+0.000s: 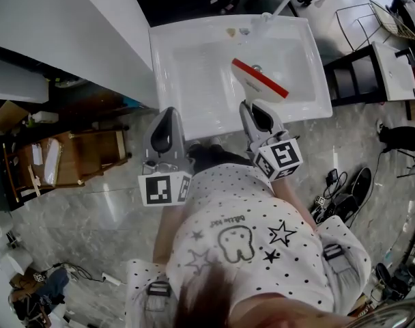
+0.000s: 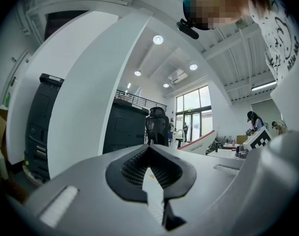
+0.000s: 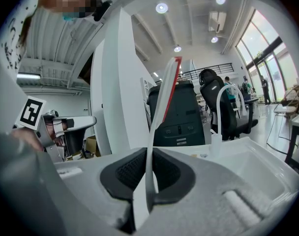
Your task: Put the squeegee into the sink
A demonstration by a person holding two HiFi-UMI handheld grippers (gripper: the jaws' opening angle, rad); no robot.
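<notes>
Squeegee (image 1: 259,79) sits in our right claw (image 1: 256,106), held over the right half of the sink (image 1: 168,60), its red-edged blade toward the sink's back rim. In the right gripper view the claw (image 3: 149,154) is pinching the thin white handle of the squeegee (image 3: 162,107) between its black pads, and the blade stands on edge above the basin (image 3: 267,166), with the faucet (image 3: 221,107) at the sink's far rim. Our left claw (image 1: 169,111) hovers just before the sink's front edge, left of the other. In the left gripper view its pads (image 2: 134,168) are pressed together at the tips with nothing between them, and we see the squeegee (image 2: 201,142) off toward the sink side
</notes>
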